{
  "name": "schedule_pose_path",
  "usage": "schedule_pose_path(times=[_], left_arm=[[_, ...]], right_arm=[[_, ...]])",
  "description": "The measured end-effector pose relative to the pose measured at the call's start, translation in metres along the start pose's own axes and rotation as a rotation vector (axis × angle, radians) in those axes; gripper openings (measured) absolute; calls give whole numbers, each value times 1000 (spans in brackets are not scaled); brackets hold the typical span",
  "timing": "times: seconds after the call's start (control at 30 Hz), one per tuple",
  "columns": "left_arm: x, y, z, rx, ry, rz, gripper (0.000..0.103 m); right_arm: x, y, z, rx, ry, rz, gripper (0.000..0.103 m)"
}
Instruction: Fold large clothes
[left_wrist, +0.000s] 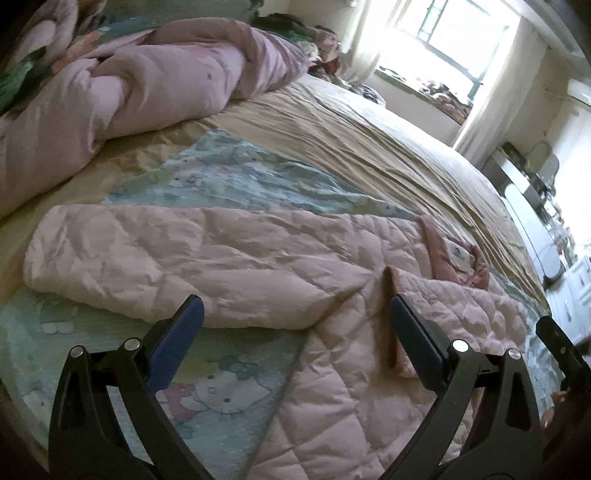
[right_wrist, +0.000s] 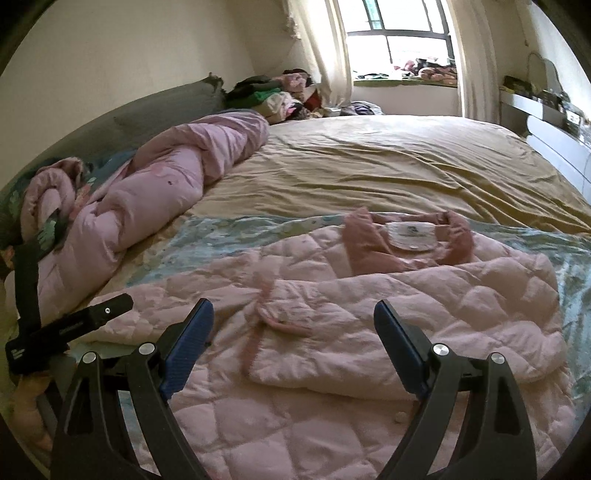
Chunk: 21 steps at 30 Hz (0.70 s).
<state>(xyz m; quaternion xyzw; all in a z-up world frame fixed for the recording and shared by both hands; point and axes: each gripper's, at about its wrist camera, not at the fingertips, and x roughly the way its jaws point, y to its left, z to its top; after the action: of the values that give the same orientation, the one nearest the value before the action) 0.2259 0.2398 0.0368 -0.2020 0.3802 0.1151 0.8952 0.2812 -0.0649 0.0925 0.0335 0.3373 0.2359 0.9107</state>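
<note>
A pink quilted jacket (right_wrist: 369, 314) lies flat on the bed, its darker pink collar (right_wrist: 406, 240) and white label at the far side. In the right wrist view one sleeve (right_wrist: 388, 332) is folded across the body. In the left wrist view the jacket (left_wrist: 351, 332) has its other sleeve (left_wrist: 166, 258) stretching out to the left. My left gripper (left_wrist: 295, 317) hovers open above the sleeve's root, nothing between its fingers. Over the jacket's lower body my right gripper (right_wrist: 293, 317) is open and holds nothing. Each gripper shows at the edge of the other's view.
A rolled pink duvet (right_wrist: 147, 184) lies along the left of the bed. Under the jacket is a pale blue cartoon-print blanket (left_wrist: 221, 391), with a tan sheet (right_wrist: 369, 166) beyond it. Clothes are piled (right_wrist: 280, 96) by the window. A dresser (right_wrist: 546, 125) stands at the right.
</note>
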Motion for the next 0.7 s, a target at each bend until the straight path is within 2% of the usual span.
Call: schedule_pose_path(times=[0.17, 0.7], left_arm=[[-2, 28, 7, -54, -16, 57, 94], [-9, 113, 15, -311, -25, 121, 94]], right_arm=[[9, 24, 7, -29, 5, 31, 88], [51, 107, 14, -159, 58, 141, 88]])
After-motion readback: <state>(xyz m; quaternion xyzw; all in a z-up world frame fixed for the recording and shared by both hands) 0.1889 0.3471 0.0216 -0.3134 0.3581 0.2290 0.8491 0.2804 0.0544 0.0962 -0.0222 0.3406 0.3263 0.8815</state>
